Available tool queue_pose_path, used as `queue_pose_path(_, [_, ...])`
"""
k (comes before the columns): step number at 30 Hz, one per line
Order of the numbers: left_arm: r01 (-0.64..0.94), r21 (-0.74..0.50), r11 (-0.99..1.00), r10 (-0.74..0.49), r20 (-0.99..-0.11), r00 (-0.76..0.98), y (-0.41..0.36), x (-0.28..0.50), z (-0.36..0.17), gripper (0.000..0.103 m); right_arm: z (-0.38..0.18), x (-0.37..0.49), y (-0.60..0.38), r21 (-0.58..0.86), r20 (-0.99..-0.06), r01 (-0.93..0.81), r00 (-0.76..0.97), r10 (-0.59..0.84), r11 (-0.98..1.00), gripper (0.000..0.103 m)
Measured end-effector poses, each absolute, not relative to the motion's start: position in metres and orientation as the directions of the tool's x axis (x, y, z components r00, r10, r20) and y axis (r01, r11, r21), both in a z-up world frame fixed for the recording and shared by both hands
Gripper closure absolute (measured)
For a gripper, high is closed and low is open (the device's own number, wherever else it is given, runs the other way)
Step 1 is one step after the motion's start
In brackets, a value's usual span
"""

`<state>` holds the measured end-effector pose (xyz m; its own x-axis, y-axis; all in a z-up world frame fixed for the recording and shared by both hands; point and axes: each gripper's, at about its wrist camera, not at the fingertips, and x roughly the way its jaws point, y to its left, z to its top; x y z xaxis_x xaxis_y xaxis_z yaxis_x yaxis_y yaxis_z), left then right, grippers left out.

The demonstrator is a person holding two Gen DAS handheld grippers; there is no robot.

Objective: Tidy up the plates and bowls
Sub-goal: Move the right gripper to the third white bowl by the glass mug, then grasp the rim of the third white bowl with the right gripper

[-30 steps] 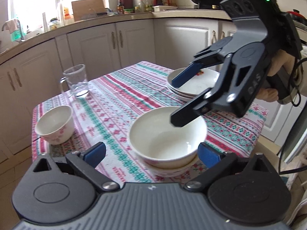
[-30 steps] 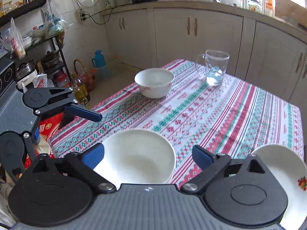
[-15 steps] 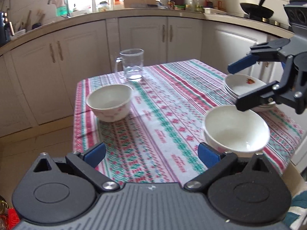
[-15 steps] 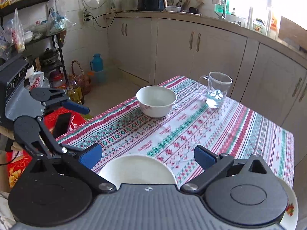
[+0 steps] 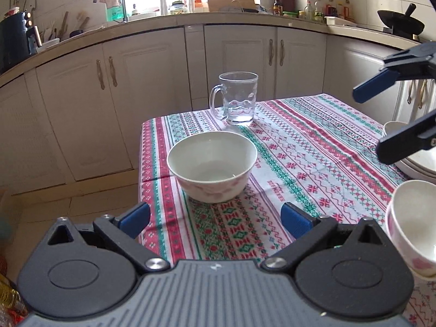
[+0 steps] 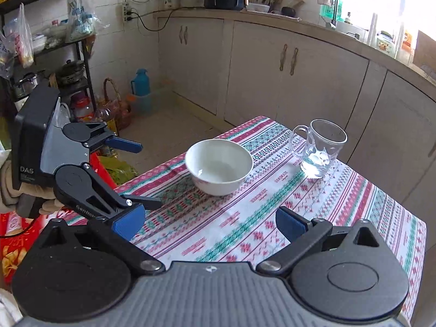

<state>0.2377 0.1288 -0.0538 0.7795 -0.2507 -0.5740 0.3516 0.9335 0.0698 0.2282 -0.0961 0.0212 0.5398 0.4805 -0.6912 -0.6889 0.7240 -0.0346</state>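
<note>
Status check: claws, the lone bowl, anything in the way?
Left claw open, empty, facing lone bowl. Right claw open, empty. Glass mug behind bowl; approach clear.

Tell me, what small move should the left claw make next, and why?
Probably ease forward toward the lone white bowl. The left claw is open and empty, lined up just short of it, and that bowl sits apart from the other bowl near the plates.

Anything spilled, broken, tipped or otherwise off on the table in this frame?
Nothing stands out. The lone bowl and glass mug stand upright on the tablecloth, with no spill or chip showing. Both grippers, left and right, are open and empty.
</note>
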Motion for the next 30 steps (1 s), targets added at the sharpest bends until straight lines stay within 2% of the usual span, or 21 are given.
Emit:
queue_pose_path(19, [0.375, 0.033, 0.926, -0.287, -0.581, 0.761, 0.123, 0.301, -0.082, 0.002, -0.019, 0.344, -0.056, 0.068, -0.779, -0.715, 0.398, 0.485, 0.696, 0.002])
queue_pose_path(30, [0.402, 0.024, 0.915, -0.320, -0.566, 0.760, 0.123, 0.312, -0.089, 0.004, -0.044, 0.385, -0.038, 0.116, -0.796, -0.723, 0.343, 0.498, 0.682, 0.020])
